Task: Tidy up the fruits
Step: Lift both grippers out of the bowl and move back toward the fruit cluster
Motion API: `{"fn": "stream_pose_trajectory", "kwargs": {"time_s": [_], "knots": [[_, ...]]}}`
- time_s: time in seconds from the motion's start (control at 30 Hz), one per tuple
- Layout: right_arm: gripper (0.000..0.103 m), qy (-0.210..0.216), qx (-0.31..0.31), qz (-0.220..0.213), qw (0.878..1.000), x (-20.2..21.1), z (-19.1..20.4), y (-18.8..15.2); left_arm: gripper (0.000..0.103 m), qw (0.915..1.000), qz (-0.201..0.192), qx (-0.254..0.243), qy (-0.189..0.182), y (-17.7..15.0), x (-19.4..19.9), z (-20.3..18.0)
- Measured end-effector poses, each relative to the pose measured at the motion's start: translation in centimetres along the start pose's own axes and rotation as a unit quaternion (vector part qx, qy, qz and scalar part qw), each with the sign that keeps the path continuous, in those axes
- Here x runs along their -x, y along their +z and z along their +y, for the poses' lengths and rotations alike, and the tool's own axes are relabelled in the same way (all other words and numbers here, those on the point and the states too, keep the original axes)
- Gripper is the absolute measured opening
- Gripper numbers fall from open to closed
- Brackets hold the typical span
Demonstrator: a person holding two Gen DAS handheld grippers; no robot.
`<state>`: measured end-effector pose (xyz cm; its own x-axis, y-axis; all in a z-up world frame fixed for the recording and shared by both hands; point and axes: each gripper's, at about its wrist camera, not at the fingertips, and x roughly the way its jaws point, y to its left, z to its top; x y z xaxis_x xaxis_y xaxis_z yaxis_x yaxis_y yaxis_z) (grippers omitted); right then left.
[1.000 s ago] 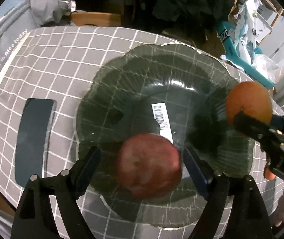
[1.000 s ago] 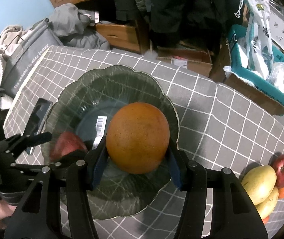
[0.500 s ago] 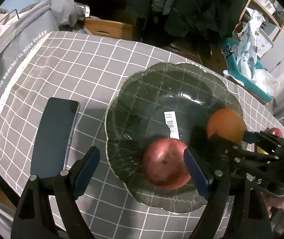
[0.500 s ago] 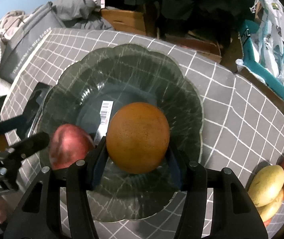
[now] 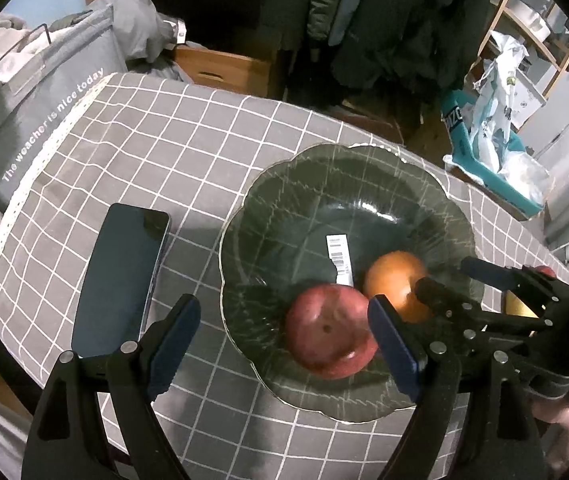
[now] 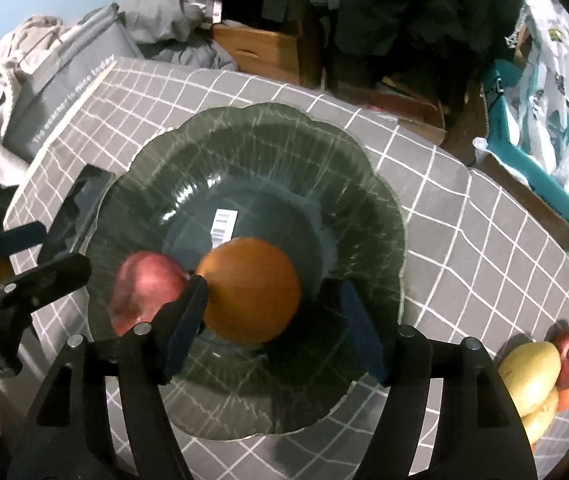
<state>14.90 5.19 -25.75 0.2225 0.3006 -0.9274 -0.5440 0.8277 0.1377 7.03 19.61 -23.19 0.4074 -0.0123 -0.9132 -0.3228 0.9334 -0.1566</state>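
Note:
A dark green glass bowl (image 5: 292, 184) (image 6: 268, 132) stands on the grey checked tablecloth. A red apple (image 5: 330, 330) (image 6: 146, 294) and an orange (image 5: 394, 286) (image 6: 250, 290) lie in it side by side. My left gripper (image 5: 284, 332) is open above the bowl's near rim, apart from the apple. My right gripper (image 6: 272, 324) is open around the orange, which rests in the bowl; the left pad is close to it and the right pad is clear. It also shows in the left wrist view (image 5: 452, 284).
A dark phone (image 5: 120, 276) lies left of the bowl. A pile of pears and apples (image 6: 544, 368) sits at the table's right edge. A grey bag (image 5: 40, 116) stands beyond the left edge, a teal box (image 6: 532, 160) beyond the far right.
My right gripper lowered the orange into the bowl and opened, letting it go beside the apple. My left gripper drew back and up, away from the apple.

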Motion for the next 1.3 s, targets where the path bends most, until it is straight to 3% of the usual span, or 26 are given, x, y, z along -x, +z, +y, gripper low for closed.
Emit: {"fn": "stream_pose_trajectory", "kwargs": {"time_s": [0.23,0.63,1.3], "knots": [[0.071,0.007,-0.017,-0.04,0.999,3.3,-0.8,0.0,0.087,0.9998,-0.017,0.001,-0.012,0.3,1.7,-0.6],[0.071,-0.041,-0.028,-0.119,0.992,10.8,-2.5,-1.1,0.087,0.9978,-0.049,-0.023,-0.039,0.6,5.0,-3.3],[0.074,-0.095,-0.05,-0.195,0.975,21.0,-6.4,-6.7,0.09,0.9888,-0.089,-0.087,-0.082,-0.8,9.5,-9.7]]}}
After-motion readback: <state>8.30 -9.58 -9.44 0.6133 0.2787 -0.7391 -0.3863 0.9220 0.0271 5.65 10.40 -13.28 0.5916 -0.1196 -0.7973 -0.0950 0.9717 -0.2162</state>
